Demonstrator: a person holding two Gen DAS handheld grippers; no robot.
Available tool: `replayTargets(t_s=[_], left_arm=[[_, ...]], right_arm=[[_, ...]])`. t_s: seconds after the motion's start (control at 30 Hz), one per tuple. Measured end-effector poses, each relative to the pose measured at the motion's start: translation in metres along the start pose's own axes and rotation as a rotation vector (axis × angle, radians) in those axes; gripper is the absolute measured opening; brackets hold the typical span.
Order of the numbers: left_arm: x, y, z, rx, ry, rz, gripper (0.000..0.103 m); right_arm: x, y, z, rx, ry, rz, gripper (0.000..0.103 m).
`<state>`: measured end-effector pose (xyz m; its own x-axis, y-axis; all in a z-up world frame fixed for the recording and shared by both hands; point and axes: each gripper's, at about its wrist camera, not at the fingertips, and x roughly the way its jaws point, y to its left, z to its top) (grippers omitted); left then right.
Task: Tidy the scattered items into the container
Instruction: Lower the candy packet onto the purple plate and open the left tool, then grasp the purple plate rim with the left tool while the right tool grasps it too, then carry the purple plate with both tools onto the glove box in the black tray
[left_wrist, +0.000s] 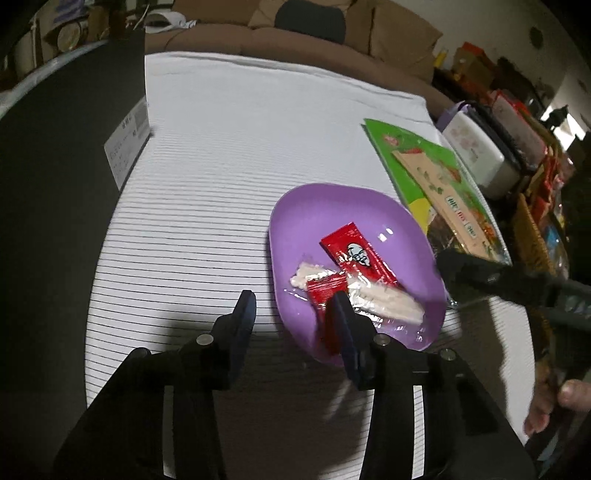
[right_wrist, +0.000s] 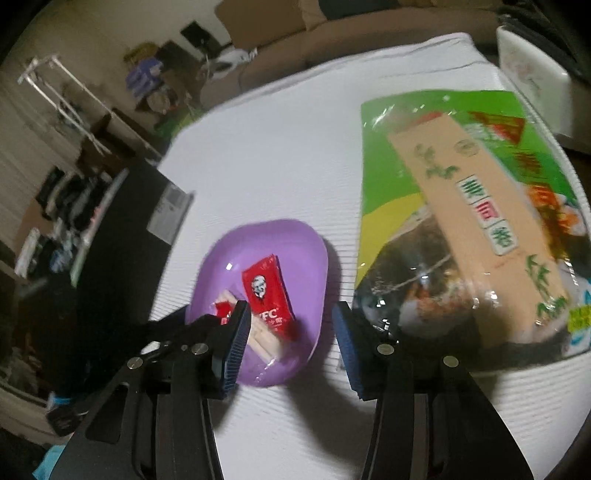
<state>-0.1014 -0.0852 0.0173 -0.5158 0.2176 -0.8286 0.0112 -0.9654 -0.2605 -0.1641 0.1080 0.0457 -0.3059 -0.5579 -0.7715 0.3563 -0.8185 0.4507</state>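
Both tools sit with fingers spread and nothing between them. From my left tool (left_wrist: 291, 306) I'm looking down at the purple dish (left_wrist: 295, 214) on the striped white bench (left_wrist: 221, 147); one dark blue finger hangs over the cloth just beside the dish, the other crosses in front of its near rim. Inside the dish I've got a red ketchup packet (left_wrist: 356, 254) toward the far side, a second red packet (left_wrist: 327, 291) nearer me, and a clear-wrapped white bundle (left_wrist: 384, 299) lying across the near half, overlapping that second packet. I can't make out what the bundle is.

Over on my right tool (right_wrist: 290, 317), one finger covers the near left part of the dish (right_wrist: 295, 243), the other hovers over bare cloth between the dish and the green seaweed bag (right_wrist: 443, 206). The ketchup packet (right_wrist: 266, 295) shows clearly in the middle of the dish, with pale sticks (right_wrist: 264, 341) poking out below it.

The green bag lies flat on the bench beside the dish, not touching it as far as I can see. A black box (left_wrist: 66, 177) stands at the bench edge, well apart from the dish on the side away from the bag.
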Motion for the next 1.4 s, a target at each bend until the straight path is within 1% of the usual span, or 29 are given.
replayTargets(t_s=[0.07, 0.1, 0.13, 0.17, 0.2, 0.23, 0.27, 0.37, 0.47, 0.57, 0.67, 0.77, 0.9, 0.97, 1.07, 1.1, 1.13, 1.2, 1.23, 1.33, 1.4], left_arm=[[0.002, 0.001, 0.001, -0.001, -0.006, -0.006, 0.038], [0.002, 0.001, 0.001, -0.001, -0.005, -0.012, 0.037], [0.003, 0.001, 0.002, 0.0, 0.0, -0.031, 0.025], [0.004, 0.0, 0.002, 0.003, 0.006, -0.032, 0.019], [0.004, 0.0, 0.002, 0.012, 0.009, -0.016, 0.017], [0.003, 0.0, 0.002, 0.02, 0.015, -0.01, 0.013], [0.002, 0.001, 0.001, 0.019, 0.019, -0.012, 0.012], [-0.012, 0.002, -0.001, 0.013, 0.003, -0.022, 0.012], [-0.033, -0.005, 0.0, 0.027, -0.009, -0.027, 0.012], [-0.062, -0.012, 0.001, 0.042, -0.033, -0.044, 0.012], [-0.093, -0.016, 0.002, 0.052, -0.054, -0.05, 0.013], [-0.12, -0.012, 0.003, 0.047, -0.067, -0.056, 0.013], [-0.162, 0.015, 0.002, 0.0, -0.082, -0.064, 0.014], [-0.181, 0.03, 0.001, -0.018, -0.097, -0.056, 0.015], [-0.217, 0.065, -0.002, -0.05, -0.128, -0.02, 0.015], [-0.224, 0.074, -0.003, -0.058, -0.135, -0.011, 0.015], [-0.234, 0.089, -0.004, -0.073, -0.141, 0.003, 0.016], [-0.248, 0.12, -0.009, -0.108, -0.148, 0.034, 0.016], [-0.252, 0.133, -0.011, -0.122, -0.15, 0.046, 0.017], [-0.262, 0.185, -0.02, -0.191, -0.157, 0.083, 0.018], [-0.263, 0.217, -0.025, -0.236, -0.154, 0.102, 0.018]], right_arm=[[0.011, 0.0, -0.002, -0.006, 0.03, -0.026, 0.048], [0.014, -0.001, -0.003, -0.002, 0.037, -0.023, 0.046], [0.017, -0.003, -0.005, 0.007, 0.044, -0.008, 0.039], [0.018, -0.004, -0.007, 0.009, 0.045, -0.024, 0.035], [0.017, -0.005, -0.008, 0.007, 0.04, -0.033, 0.034], [0.015, -0.005, -0.009, 0.008, 0.038, -0.032, 0.033], [0.011, -0.007, -0.01, 0.014, 0.034, -0.027, 0.03], [-0.003, -0.006, -0.016, 0.034, 0.026, 0.009, 0.028], [-0.021, 0.004, -0.021, 0.016, 0.018, 0.003, 0.028], [-0.044, 0.017, -0.021, 0.01, 0.006, 0.01, 0.028], [-0.065, 0.038, -0.017, -0.02, -0.001, 0.001, 0.028], [-0.084, 0.068, -0.011, -0.059, 0.004, -0.004, 0.028], [-0.092, 0.112, 0.0, -0.102, 0.02, 0.02, 0.028], [-0.089, 0.147, 0.005, -0.142, 0.029, 0.035, 0.028], [-0.076, 0.19, 0.007, -0.192, 0.054, 0.058, 0.028], [-0.068, 0.207, 0.008, -0.206, 0.067, 0.072, 0.028], [-0.062, 0.215, 0.009, -0.214, 0.075, 0.082, 0.028], [-0.037, 0.249, 0.012, -0.235, 0.11, 0.114, 0.028], [-0.029, 0.259, 0.012, -0.244, 0.121, 0.121, 0.028], [0.011, 0.303, 0.011, -0.29, 0.169, 0.144, 0.028], [0.045, 0.334, 0.008, -0.319, 0.211, 0.155, 0.028]])
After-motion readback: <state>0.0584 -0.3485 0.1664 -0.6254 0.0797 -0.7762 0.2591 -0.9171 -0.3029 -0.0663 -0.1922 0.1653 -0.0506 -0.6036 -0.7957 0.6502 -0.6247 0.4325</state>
